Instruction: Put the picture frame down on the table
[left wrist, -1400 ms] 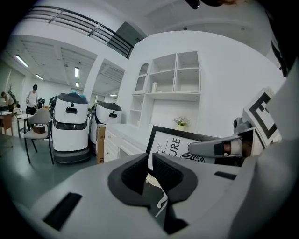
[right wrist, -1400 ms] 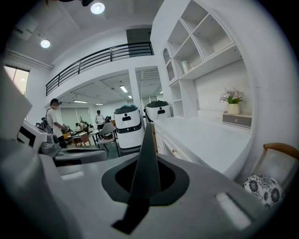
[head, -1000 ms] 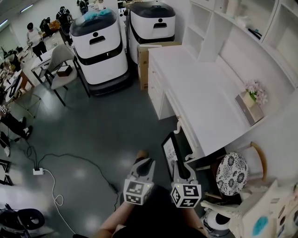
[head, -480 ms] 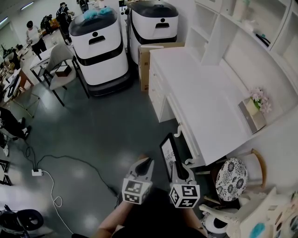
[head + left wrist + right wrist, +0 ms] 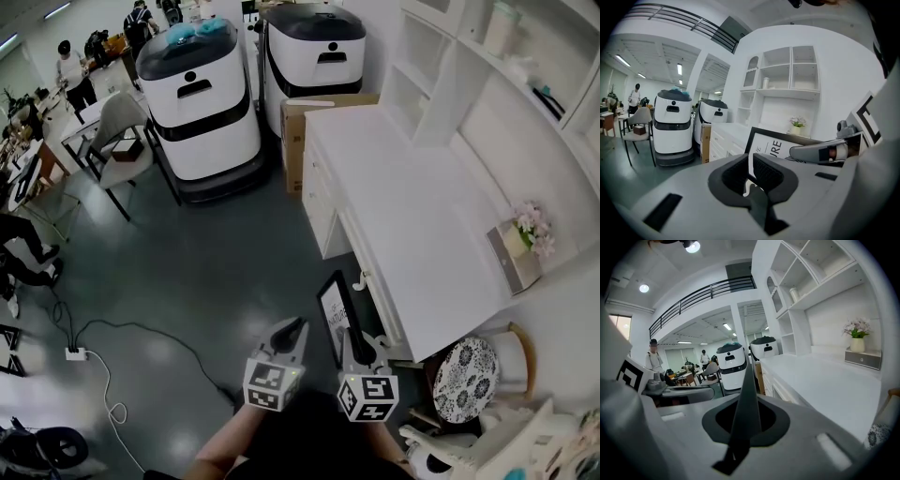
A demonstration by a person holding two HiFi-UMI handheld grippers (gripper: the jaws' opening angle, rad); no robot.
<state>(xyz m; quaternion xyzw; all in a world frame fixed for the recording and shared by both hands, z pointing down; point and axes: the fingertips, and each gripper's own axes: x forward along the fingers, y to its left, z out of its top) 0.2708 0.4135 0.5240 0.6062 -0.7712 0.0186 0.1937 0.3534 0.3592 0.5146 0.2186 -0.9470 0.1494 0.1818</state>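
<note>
Pinching the black picture frame at its lower edge, the right gripper holds it upright in the air, close in front of the person, its jaws clamped on the rim so that the right gripper view sees the frame edge-on as a thin dark blade. The left gripper hangs just beside it, to the left, its jaws drawn almost together with only a slit between them and nothing in them; its own view looks past them at the frame's white face, which carries dark lettering. The frame is off the bench, above the grey floor and just beside the bench's front edge, where white drawers line its side. A round stool with a patterned seat stands at the bench's near end. On the floor to the left lie a white power strip and a loose cable. Farther along the white benchtop, near the wall, a small pot of pale flowers sits on a flat box. White shelves rise beyond. A cardboard box stands against the bench's far end, next to two large white machines. A chair and several people occupy the far corner of the room.
</note>
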